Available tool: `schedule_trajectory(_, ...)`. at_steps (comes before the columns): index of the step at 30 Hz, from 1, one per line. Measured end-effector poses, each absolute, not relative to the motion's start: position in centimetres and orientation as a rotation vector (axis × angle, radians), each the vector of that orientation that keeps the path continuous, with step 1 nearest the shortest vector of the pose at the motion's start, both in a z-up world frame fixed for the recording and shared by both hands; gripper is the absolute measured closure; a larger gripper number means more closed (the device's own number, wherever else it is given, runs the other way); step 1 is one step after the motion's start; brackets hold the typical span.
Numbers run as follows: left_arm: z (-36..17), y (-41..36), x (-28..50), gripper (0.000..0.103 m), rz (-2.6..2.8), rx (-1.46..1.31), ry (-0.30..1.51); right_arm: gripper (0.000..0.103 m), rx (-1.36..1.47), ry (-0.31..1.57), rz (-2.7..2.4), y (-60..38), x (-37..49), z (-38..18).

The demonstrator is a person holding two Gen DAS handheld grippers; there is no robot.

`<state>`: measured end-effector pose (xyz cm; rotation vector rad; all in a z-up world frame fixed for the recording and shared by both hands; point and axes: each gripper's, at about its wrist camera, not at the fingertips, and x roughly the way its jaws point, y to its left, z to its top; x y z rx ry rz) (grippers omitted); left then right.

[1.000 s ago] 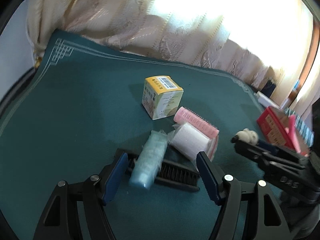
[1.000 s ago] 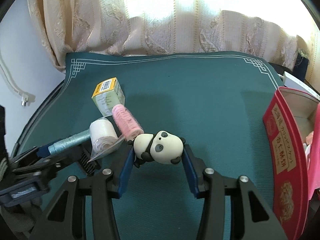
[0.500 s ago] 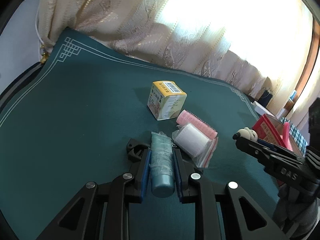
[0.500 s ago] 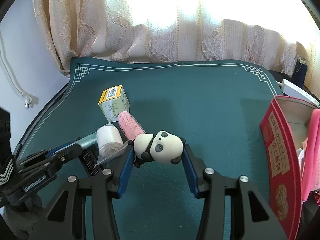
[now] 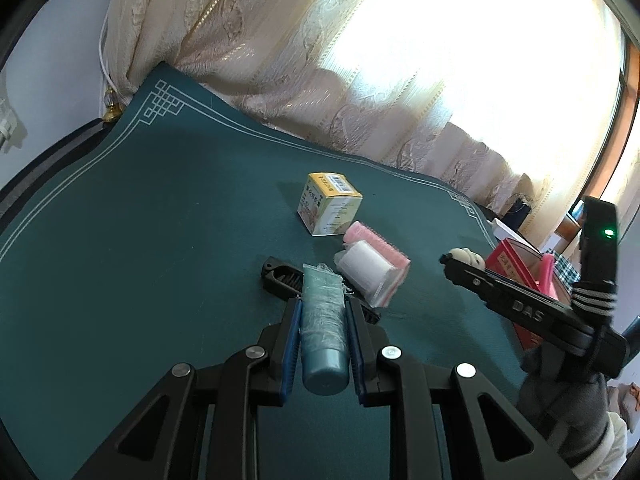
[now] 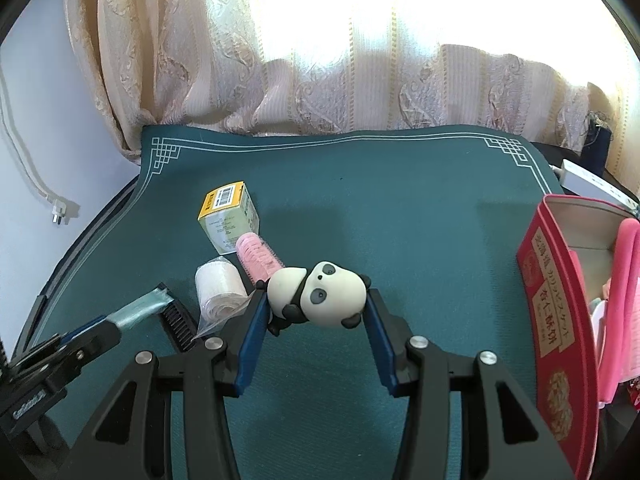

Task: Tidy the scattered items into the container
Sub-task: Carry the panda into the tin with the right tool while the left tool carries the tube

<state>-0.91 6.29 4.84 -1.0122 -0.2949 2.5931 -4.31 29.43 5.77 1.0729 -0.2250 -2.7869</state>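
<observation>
My left gripper point(image 5: 323, 308) is shut on a pale blue tube point(image 5: 323, 320) and holds it above the green mat; it also shows in the right wrist view point(image 6: 136, 310). My right gripper point(image 6: 316, 300) is shut on a panda toy point(image 6: 318, 294), held above the mat. A black comb point(image 5: 282, 278), a white roll in a plastic bag point(image 5: 366, 266), a pink hair roller point(image 5: 378, 238) and a yellow box point(image 5: 330, 208) lie on the mat. The red container point(image 6: 556, 320) stands at the right edge with pink items inside.
The green mat point(image 6: 400, 208) has a white border line. A patterned curtain point(image 6: 320, 80) hangs behind the table. A white power strip point(image 6: 588, 180) lies beyond the container. A wall plug point(image 6: 60, 216) hangs at the left.
My left gripper closed on the blue tube and lifted it off the comb. My right gripper rose a little with the panda still in it.
</observation>
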Motion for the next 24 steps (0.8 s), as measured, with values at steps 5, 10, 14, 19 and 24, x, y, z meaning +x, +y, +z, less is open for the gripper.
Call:
schedule_trajectory(5,6.6,7.0,1.6,0.08,2.6,-0.981,-0.263,0.051,1.02,-0.253,-2.825,30.3,-3.9,6.4)
schedule_trajectory(10,9.1,7.9,3.9,0.08,2.593,-0.919,-0.218,0.051,0.948,-0.363,-2.87,32.6,-2.2,8.0)
schedule_trajectory(14,10.0,9.4,4.7,0.08,2.565,-0.895,-0.193,0.051,0.901,-0.378,-2.916,34.5,1.3,9.2)
schedule_trajectory(19,10.3,12.6,5.2,0.08,2.483,-0.891,-0.171,0.051,0.88,-0.405,-3.015,39.0,5.8,10.1)
schedule_trajectory(24,10.5,15.7,5.6,0.08,2.417,-0.882,-0.141,0.051,0.885,-0.45,-3.134,44.3,8.8,10.6)
